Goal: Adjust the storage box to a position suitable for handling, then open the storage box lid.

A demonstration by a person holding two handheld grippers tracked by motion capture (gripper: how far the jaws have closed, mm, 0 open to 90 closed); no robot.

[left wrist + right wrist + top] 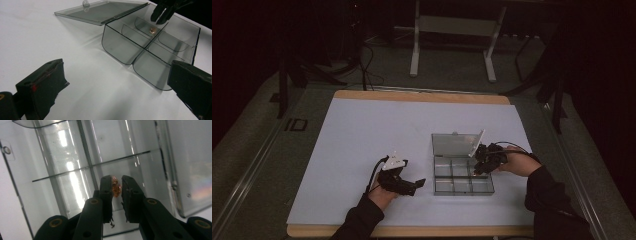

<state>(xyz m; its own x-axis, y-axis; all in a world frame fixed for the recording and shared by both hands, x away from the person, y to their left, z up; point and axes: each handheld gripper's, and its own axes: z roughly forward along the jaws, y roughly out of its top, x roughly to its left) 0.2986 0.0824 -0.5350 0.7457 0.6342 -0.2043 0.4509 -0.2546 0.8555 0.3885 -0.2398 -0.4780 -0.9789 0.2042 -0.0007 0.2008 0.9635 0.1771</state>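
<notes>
A clear plastic compartment box [463,192] stands on the white mat with its lid [457,144] swung open behind it. A small amber bead [152,30] lies on the floor of a far compartment of the box [120,47]. My right gripper [479,167] hangs just above that bead, tips pointing down into the box. In the right gripper view the bead [116,189] shows in the narrow gap of the right gripper [117,181], and the pads do not press on it. My left gripper [416,186] rests left of the box, open, with nothing between its jaws.
The white mat [362,135] covers a wooden table top whose edge [412,231] runs along the front. A metal stand [452,30] is on the floor beyond the table. The box's other compartments look empty.
</notes>
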